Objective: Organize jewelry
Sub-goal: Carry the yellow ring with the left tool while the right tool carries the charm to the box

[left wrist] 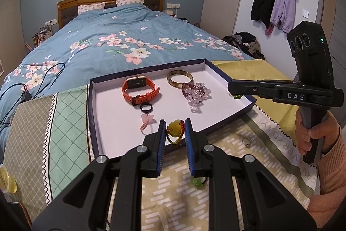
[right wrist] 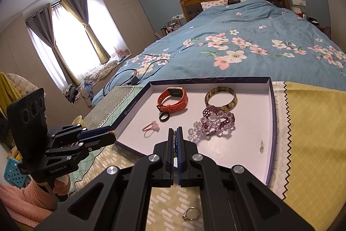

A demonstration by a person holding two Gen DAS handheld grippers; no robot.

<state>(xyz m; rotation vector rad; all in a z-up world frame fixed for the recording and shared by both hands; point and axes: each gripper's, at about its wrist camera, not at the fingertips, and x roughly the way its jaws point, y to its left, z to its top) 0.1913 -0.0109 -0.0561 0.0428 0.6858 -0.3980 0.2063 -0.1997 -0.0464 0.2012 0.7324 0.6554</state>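
Note:
A shallow white-lined box tray (left wrist: pixel 108 122) (right wrist: pixel 255 157) holds an orange watch (left wrist: pixel 140 91) (right wrist: pixel 173 100), a brown bangle (left wrist: pixel 180 78) (right wrist: pixel 220 99), a pink-purple bead bracelet (left wrist: pixel 195 94) (right wrist: pixel 214 122), a black ring (left wrist: pixel 146 107) (right wrist: pixel 163 116) and a pink ring (left wrist: pixel 147 121) (right wrist: pixel 151 128). My left gripper (left wrist: pixel 174 131) is shut on a yellow-green pendant bracelet (left wrist: pixel 174 129) at the tray's near edge. My right gripper (right wrist: pixel 175 135) is shut on a green bead bracelet (right wrist: pixel 175 144), also seen in the left wrist view (left wrist: pixel 236 96), over the tray.
A silver ring (left wrist: pixel 246 142) (right wrist: pixel 191 213) lies on the patterned cloth in front of the tray. A green item (left wrist: pixel 197 182) shows under my left gripper. The bed with blue floral duvet (left wrist: pixel 129 36) lies beyond; black cables (right wrist: pixel 138 73) rest on it.

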